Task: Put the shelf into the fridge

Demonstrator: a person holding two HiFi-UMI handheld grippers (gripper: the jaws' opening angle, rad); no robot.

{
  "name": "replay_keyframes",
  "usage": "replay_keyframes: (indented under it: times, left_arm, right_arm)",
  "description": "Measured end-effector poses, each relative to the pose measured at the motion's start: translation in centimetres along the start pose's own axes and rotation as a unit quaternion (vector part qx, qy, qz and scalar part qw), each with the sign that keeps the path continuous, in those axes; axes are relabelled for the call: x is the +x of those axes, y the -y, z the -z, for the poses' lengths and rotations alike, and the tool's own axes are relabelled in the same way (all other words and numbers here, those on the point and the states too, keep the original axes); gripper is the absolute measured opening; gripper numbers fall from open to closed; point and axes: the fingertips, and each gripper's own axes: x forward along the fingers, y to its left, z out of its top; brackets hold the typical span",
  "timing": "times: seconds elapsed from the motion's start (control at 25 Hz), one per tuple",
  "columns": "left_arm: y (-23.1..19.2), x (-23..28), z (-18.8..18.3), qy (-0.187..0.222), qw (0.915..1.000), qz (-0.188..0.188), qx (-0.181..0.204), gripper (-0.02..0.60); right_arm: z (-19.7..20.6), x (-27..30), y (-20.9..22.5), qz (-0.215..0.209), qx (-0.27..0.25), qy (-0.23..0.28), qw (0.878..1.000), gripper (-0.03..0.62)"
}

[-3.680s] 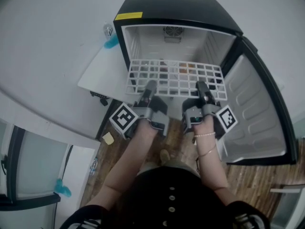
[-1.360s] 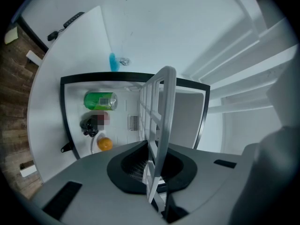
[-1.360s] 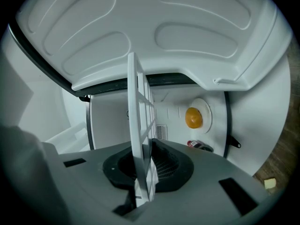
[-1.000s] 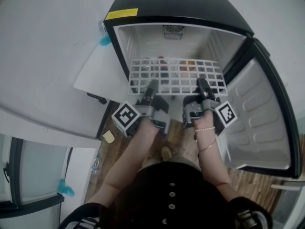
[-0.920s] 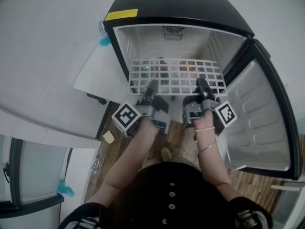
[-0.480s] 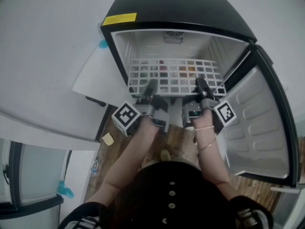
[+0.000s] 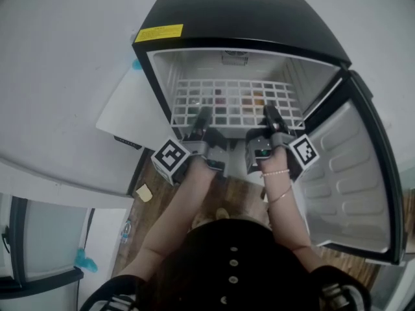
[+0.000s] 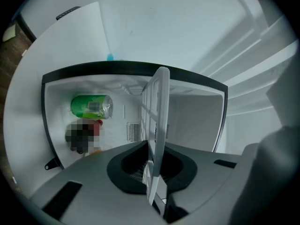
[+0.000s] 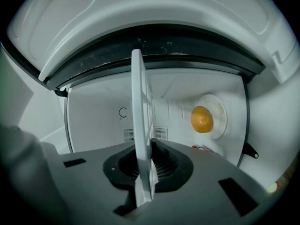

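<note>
The white wire shelf (image 7: 237, 101) lies flat, most of it inside the open black mini fridge (image 7: 246, 18). My left gripper (image 7: 202, 118) is shut on the shelf's near edge at the left, and my right gripper (image 7: 271, 116) is shut on that edge at the right. In the left gripper view the shelf (image 8: 157, 125) shows edge-on, clamped between the dark pads (image 8: 127, 165). The right gripper view shows the shelf (image 9: 140, 139) pinched the same way, with the fridge's white interior behind it.
The fridge door (image 7: 347, 173) hangs open at the right. A green can (image 8: 92, 107) and other items lie on the fridge floor; an orange round thing (image 9: 202, 119) sits there too. A white panel (image 7: 126, 109) leans left of the fridge. Wooden floor lies below.
Both grippers have moved forward with the shelf, which now reaches deeper into the fridge. Their grip is unchanged.
</note>
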Motion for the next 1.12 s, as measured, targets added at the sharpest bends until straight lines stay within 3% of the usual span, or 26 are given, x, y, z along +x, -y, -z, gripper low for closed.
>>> replay_keyframes:
  times: [1.12]
  left_arm:
    - [0.7,-0.3,-0.2,0.016,0.9994,0.024,0.017,0.034]
  right_arm:
    - [0.2,-0.6,-0.7,-0.014,-0.014,0.002,1.000,0.035]
